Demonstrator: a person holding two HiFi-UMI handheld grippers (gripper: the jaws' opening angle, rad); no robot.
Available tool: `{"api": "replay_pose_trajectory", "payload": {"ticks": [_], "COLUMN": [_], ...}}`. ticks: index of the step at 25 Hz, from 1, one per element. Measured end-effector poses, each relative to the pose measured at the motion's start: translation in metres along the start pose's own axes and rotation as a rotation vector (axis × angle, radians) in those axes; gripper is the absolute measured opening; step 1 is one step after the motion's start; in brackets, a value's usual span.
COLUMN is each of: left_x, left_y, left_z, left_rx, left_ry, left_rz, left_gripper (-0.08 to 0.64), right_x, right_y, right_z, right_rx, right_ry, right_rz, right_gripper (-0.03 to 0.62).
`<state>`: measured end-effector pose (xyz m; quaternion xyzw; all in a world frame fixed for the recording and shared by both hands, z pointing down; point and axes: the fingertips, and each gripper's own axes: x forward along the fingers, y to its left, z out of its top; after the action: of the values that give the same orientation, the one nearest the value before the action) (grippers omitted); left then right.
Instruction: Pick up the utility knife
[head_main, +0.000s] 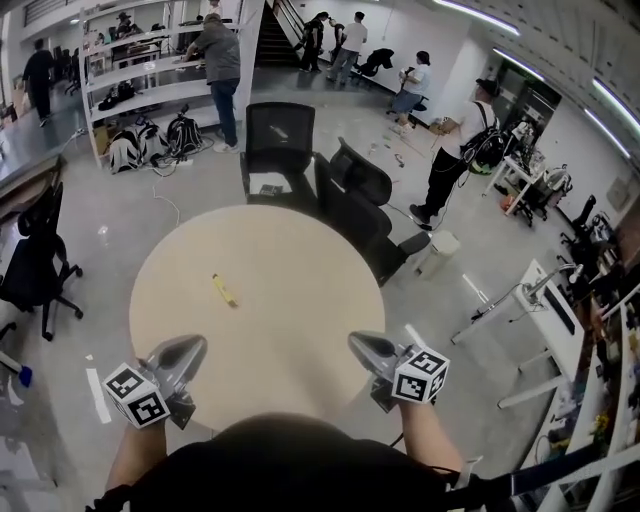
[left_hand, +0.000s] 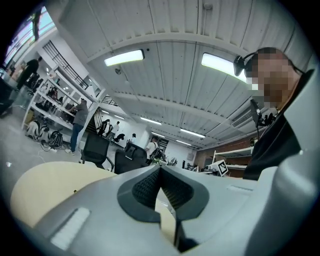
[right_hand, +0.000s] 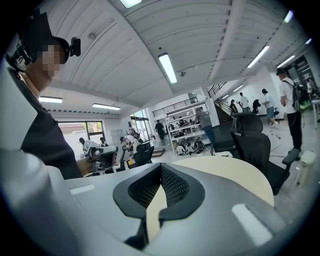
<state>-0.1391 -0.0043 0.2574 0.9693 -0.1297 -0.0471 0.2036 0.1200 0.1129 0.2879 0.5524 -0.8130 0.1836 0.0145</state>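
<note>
A small yellow utility knife (head_main: 224, 290) lies on the round beige table (head_main: 300, 250), left of its middle. My left gripper (head_main: 188, 347) hovers over the table's near left edge, a short way nearer than the knife and a little left of it. Its jaws are shut with nothing between them, as the left gripper view (left_hand: 160, 169) shows. My right gripper (head_main: 359, 344) is over the near right edge, farther from the knife, its jaws likewise shut and empty (right_hand: 161, 168). Both grippers point across the table, about level.
Two black office chairs (head_main: 280, 140) (head_main: 360, 195) stand against the table's far side. Another black chair (head_main: 35, 265) is at the left. A white desk (head_main: 545, 310) stands at the right. Several people and shelving (head_main: 140, 70) are far behind.
</note>
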Motion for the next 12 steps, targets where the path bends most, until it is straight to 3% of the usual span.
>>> {"api": "replay_pose_trajectory", "payload": {"ticks": [9, 12], "left_x": [0.083, 0.106], "left_y": [-0.014, -0.012], "left_z": [0.0, -0.004], "left_rx": [0.04, 0.034], "left_ry": [-0.01, -0.022], "left_rz": [0.155, 0.191], "left_gripper": [-0.003, -0.003], "right_x": [0.013, 0.017], "right_y": [-0.102, -0.138], "right_z": [0.025, 0.031], "right_rx": [-0.023, -0.047], "right_ry": [0.007, 0.009], "right_rz": [0.159, 0.178], "right_gripper": [0.015, 0.015]}}
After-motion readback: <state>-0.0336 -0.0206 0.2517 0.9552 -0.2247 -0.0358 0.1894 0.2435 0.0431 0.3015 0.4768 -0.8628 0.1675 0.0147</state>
